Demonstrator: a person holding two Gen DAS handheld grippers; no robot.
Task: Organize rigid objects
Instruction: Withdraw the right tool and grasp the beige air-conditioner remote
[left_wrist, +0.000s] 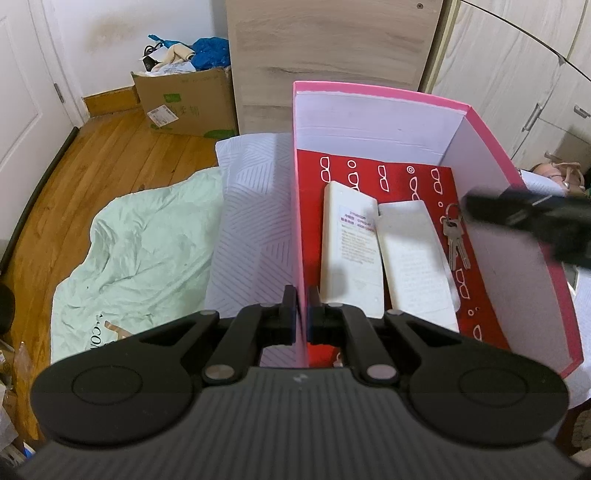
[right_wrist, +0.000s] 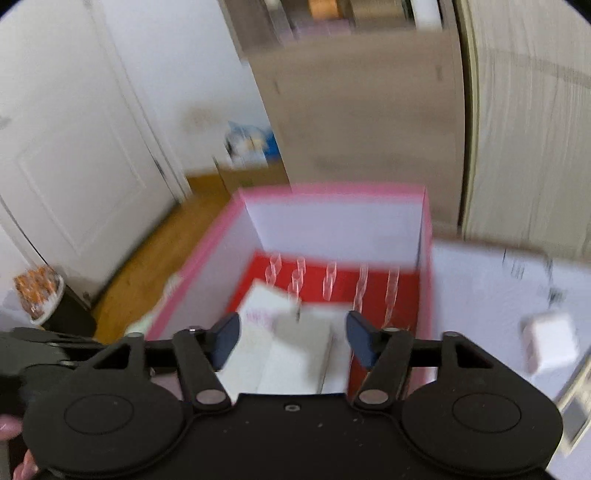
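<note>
Keep your left gripper (left_wrist: 301, 314) clamped on the pink box (left_wrist: 373, 90) wall while your right gripper (right_wrist: 291, 338), open and empty above the keys (left_wrist: 456, 236) inside, fetches the white adapter (right_wrist: 550, 341) beside it.

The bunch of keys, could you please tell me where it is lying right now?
In the left wrist view, the bunch of keys lies inside the pink box, right of the two white power banks.

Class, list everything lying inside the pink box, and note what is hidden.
Inside the pink box: two white slabs side by side and a bunch of keys, on a red patterned liner. Anything under the slabs is covered.
</note>
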